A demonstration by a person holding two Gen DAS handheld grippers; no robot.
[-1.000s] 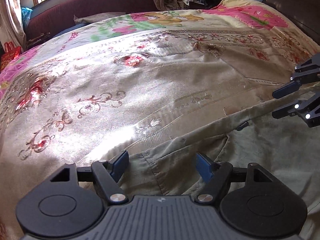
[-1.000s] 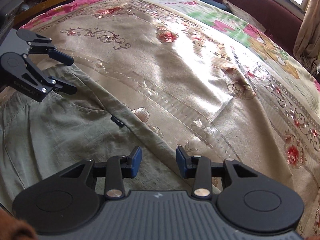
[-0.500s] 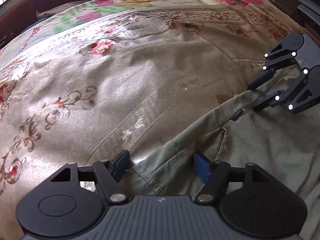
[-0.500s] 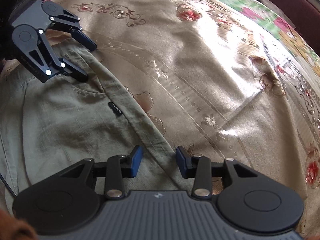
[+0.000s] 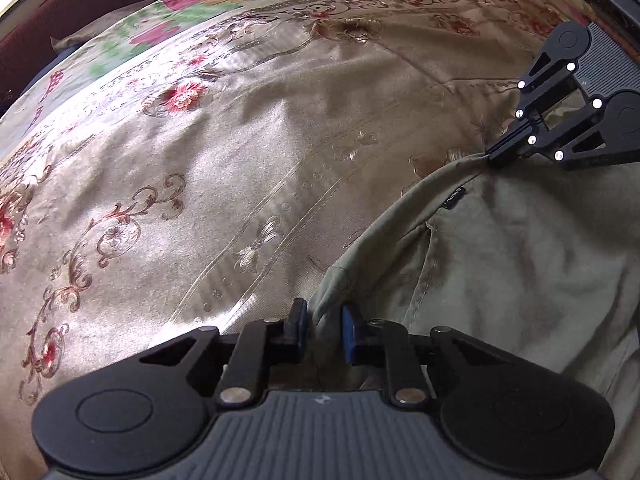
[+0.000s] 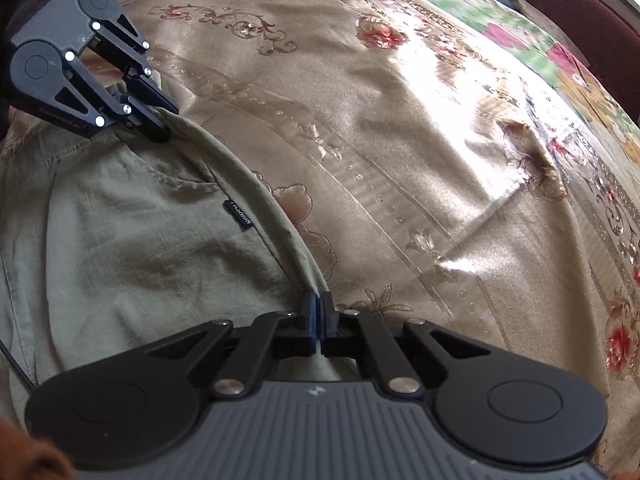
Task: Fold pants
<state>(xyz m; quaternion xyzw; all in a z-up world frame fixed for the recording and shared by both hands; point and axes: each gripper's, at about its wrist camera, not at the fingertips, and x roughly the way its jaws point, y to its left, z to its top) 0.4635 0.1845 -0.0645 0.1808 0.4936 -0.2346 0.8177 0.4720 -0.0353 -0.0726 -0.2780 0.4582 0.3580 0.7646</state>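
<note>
Olive-green pants [image 5: 520,264] lie on the bed, waistband edge toward the bedspread, also in the right wrist view [image 6: 120,240]. A small black label [image 6: 239,216] sits near the waistband. My left gripper [image 5: 323,330] is shut on one end of the waistband; it also shows in the right wrist view [image 6: 158,120], pinching the cloth. My right gripper [image 6: 319,320] is shut on the other end of the waistband; it also shows in the left wrist view [image 5: 504,152]. The waistband edge is stretched between them.
A shiny beige bedspread with red flower embroidery [image 5: 200,184] covers the bed ahead of the pants. A bright floral sheet [image 6: 560,64] lies at the far side. A dark maroon headboard or sofa edge [image 5: 80,12] runs behind it.
Both grippers have come down onto the waistband and closed on it. They were open half a second ago. The waistband edge now lifts slightly between them.
</note>
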